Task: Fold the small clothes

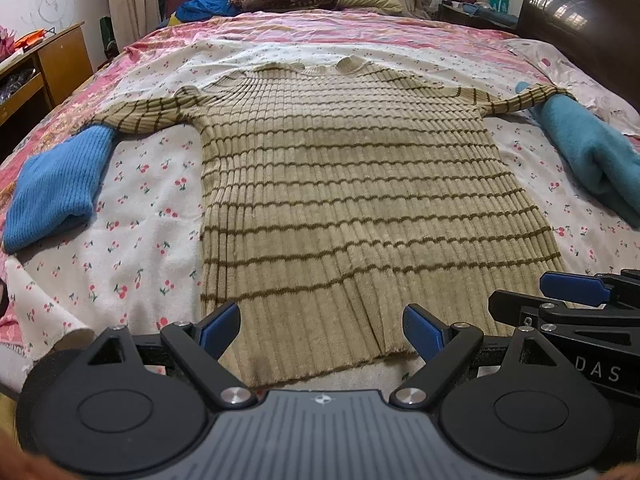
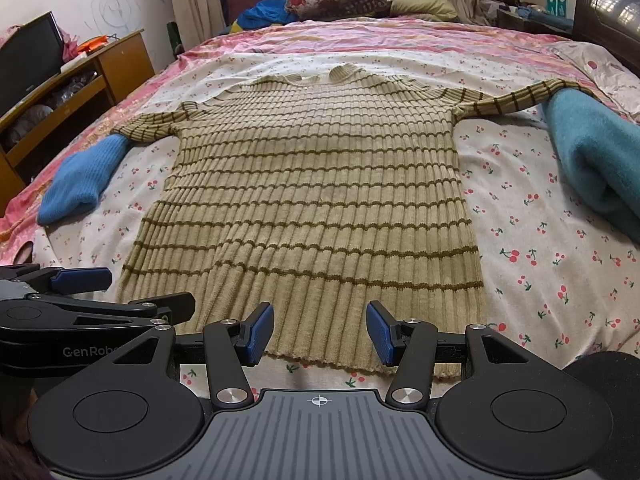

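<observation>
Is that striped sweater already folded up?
No, the striped sweater lies spread flat on the bed sheet, both sleeves stretched out to the sides.

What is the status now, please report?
Left gripper and right gripper open, empty, above hem. Striped sweater flat, unfolded. Blue folded clothes and teal folded clothes touch the sleeve ends.

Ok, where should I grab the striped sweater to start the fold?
Probably take the striped sweater by its two hem corners, coming in low from the near edge. It lies flat, hem nearest, and the open left gripper and right gripper already hover there.
</observation>
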Demonstrator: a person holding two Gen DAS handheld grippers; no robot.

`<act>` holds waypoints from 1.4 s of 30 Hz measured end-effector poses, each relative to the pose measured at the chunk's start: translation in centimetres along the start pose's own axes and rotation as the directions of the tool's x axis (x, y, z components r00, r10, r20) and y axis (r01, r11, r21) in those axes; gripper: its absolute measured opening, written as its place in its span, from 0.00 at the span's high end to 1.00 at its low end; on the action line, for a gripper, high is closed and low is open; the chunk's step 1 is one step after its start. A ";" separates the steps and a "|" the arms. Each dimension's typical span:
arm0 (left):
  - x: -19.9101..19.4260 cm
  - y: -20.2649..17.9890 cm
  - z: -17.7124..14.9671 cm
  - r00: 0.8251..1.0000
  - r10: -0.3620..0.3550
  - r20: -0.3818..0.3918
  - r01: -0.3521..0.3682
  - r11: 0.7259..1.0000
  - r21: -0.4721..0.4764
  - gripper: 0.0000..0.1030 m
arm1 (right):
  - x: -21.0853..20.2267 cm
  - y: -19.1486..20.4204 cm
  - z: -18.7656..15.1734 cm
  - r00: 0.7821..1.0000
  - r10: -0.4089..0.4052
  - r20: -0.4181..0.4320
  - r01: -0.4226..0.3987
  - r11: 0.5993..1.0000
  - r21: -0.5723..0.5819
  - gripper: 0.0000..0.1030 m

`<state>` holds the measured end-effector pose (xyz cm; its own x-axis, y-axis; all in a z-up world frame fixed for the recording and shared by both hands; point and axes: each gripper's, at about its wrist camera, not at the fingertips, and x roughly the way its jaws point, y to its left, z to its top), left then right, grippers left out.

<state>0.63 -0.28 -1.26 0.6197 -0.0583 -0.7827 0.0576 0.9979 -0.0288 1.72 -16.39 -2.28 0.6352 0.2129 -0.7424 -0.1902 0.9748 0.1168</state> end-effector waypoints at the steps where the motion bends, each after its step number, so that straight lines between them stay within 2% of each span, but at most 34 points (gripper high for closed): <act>1: 0.0 -0.1 0.2 1.000 -0.003 0.008 0.003 1.000 0.002 0.10 | -0.1 -0.1 0.1 1.000 0.001 0.009 -0.001 1.000 0.000 0.50; 8: 1.2 -1.3 2.8 0.999 -0.007 0.044 0.005 0.999 0.048 0.10 | 0.5 -1.6 1.8 0.999 -0.008 0.045 0.006 1.000 0.026 0.50; 14: 3.2 -2.2 6.2 0.997 -0.026 0.072 0.022 0.998 0.055 0.10 | 1.9 -3.7 4.9 0.998 -0.022 0.061 0.019 0.998 0.053 0.51; 22: 5.8 -3.6 10.6 0.991 -0.105 0.089 0.102 0.994 0.031 0.09 | 4.3 -6.9 9.0 0.997 -0.039 0.071 0.032 0.995 0.097 0.51; 26: 7.4 -5.0 12.3 0.990 -0.108 0.090 0.102 0.993 0.065 0.09 | 5.0 -8.8 10.5 0.996 -0.044 0.072 0.037 0.994 0.101 0.51; 31: 9.4 -6.2 14.3 0.987 -0.135 0.087 0.131 0.990 0.049 0.09 | 5.5 -13.0 12.9 0.992 -0.089 0.085 0.074 0.983 0.167 0.52; 36: 10.5 -7.9 16.2 0.981 -0.158 0.110 0.152 0.986 0.063 0.09 | 5.3 -17.7 16.5 0.974 -0.163 0.157 0.128 0.969 0.211 0.54; 42: 11.4 -9.7 18.1 0.974 -0.178 0.139 0.171 0.983 0.066 0.09 | 6.1 -24.9 20.1 0.964 -0.212 0.158 0.133 0.906 0.401 0.55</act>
<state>21.33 -11.16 1.38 0.7024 -0.2386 -0.6706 0.2142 0.9693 -0.1205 25.33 -38.00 3.56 0.7715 0.0097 -0.6362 0.2123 0.9387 0.2717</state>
